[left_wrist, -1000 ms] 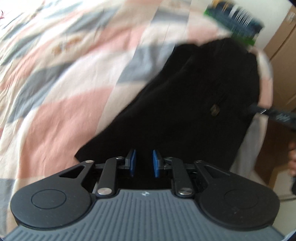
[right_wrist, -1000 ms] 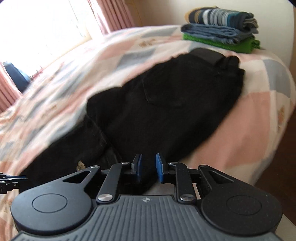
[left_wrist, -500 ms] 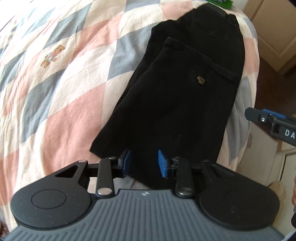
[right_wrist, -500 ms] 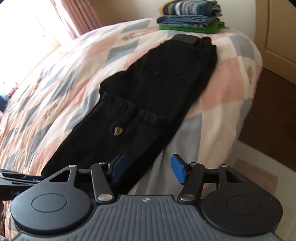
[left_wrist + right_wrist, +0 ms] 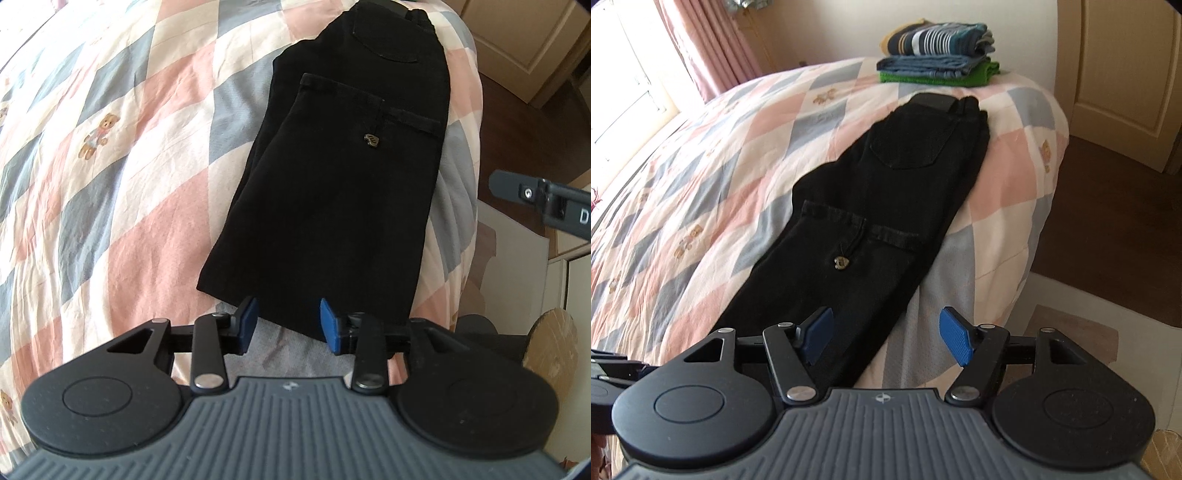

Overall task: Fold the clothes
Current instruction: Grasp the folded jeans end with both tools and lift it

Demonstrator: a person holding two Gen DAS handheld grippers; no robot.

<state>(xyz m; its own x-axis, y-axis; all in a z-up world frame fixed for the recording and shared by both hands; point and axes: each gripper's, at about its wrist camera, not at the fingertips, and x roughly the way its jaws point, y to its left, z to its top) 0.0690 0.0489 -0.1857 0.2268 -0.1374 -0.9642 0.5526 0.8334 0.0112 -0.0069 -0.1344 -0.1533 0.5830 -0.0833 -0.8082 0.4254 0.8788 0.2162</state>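
Black trousers lie on the bed, the leg ends folded up over the thighs, a small brass charm on top. My left gripper hovers above the near fold edge, its jaws opening with nothing between the blue pads. In the right wrist view the same trousers stretch away toward the waistband. My right gripper hangs over their near right edge, jaws opening wide and empty. The right gripper's tip shows at the right of the left wrist view.
A checked pink, grey and cream quilt with bear prints covers the bed. A stack of folded clothes sits at the far corner. Dark wood floor, a pale rug and a door lie to the right. Curtains hang at the far left.
Both grippers have let go of the trousers, opened and lifted back from them. The leg ends now lie folded over the upper part. The right gripper has swung toward the bed's edge.
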